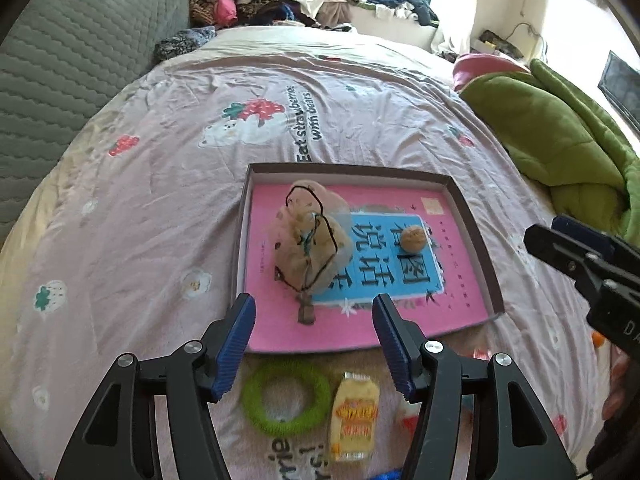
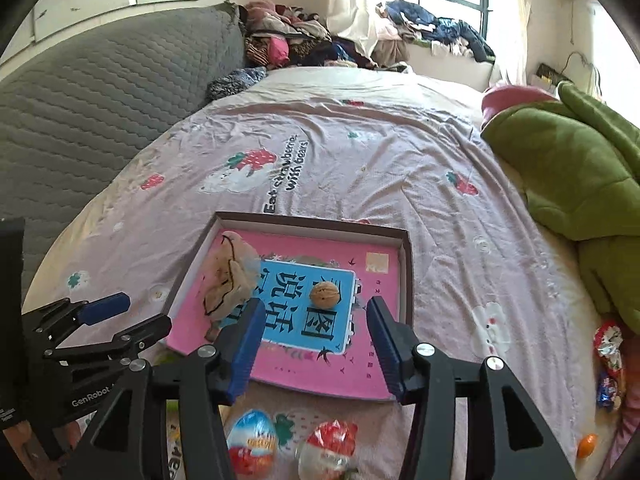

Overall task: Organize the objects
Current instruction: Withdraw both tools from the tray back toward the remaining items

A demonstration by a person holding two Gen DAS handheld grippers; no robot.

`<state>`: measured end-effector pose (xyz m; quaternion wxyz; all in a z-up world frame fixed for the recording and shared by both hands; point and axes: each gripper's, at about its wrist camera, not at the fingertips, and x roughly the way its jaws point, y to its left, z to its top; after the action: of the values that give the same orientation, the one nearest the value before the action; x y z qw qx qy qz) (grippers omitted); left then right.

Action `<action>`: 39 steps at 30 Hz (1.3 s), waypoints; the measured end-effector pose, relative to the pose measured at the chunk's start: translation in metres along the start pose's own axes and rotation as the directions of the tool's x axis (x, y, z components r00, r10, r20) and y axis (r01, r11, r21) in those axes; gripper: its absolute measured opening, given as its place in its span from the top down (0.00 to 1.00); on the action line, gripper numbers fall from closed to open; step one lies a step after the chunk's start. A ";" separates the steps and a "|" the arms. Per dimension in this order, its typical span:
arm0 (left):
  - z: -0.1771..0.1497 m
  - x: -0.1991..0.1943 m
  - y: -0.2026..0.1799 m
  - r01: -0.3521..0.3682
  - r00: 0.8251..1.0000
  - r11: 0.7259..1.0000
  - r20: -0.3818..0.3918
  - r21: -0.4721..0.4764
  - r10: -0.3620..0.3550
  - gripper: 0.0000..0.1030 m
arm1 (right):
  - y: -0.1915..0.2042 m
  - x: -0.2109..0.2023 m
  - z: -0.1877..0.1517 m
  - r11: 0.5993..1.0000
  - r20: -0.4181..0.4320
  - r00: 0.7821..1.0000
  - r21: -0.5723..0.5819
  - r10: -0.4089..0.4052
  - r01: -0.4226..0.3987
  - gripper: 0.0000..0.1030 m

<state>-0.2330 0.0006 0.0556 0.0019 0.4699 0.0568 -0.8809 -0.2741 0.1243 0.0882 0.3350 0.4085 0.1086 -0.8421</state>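
Observation:
A shallow box [image 1: 476, 236] with a pink and blue printed bottom lies on the bed; it also shows in the right wrist view [image 2: 406, 264]. In it are a beige mesh pouch [image 1: 310, 236] [image 2: 228, 280] and a walnut [image 1: 413, 239] [image 2: 325, 295]. My left gripper [image 1: 314, 336] is open and empty, just in front of the box. A green ring [image 1: 286, 398] and a small yellow bottle [image 1: 354, 416] lie below it. My right gripper [image 2: 314, 344] is open and empty over the box's near edge. A blue-and-red egg [image 2: 252, 442] and a red-and-white wrapped egg [image 2: 330, 446] lie below it.
The bed has a pink strawberry-print sheet [image 1: 180, 184]. A green blanket [image 2: 580, 184] is heaped at the right, a grey quilted headboard [image 2: 100, 92] at the left. More wrapped sweets [image 2: 608, 364] and a small orange item [image 2: 588, 444] lie at the right. Clothes [image 2: 288, 40] pile up at the back.

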 end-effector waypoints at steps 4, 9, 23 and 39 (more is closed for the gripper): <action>-0.017 -0.017 0.001 -0.008 1.000 1.000 0.007 0.010 0.008 0.39 | 0.007 -0.019 -0.011 1.000 0.015 1.000 -0.020 -0.003 0.004 0.49; -0.040 -0.035 0.002 -0.024 0.999 1.000 0.022 0.014 0.024 0.39 | 0.012 -0.041 -0.030 0.999 0.031 0.999 -0.032 0.013 -0.012 0.49; -0.090 -0.050 -0.011 -0.030 0.999 0.999 0.021 0.036 0.029 0.39 | 0.019 -0.084 -0.075 0.997 0.067 0.997 -0.063 0.040 -0.036 0.49; -0.122 -0.061 -0.021 -0.029 0.999 0.999 0.035 0.036 0.027 0.39 | 0.013 -0.103 -0.103 0.995 0.081 0.994 -0.073 0.072 -0.066 0.49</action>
<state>-0.0991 0.0307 0.0413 0.0067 0.4553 0.0343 -0.8897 -0.1564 0.2103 0.1020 0.3821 0.3647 0.1098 -0.8420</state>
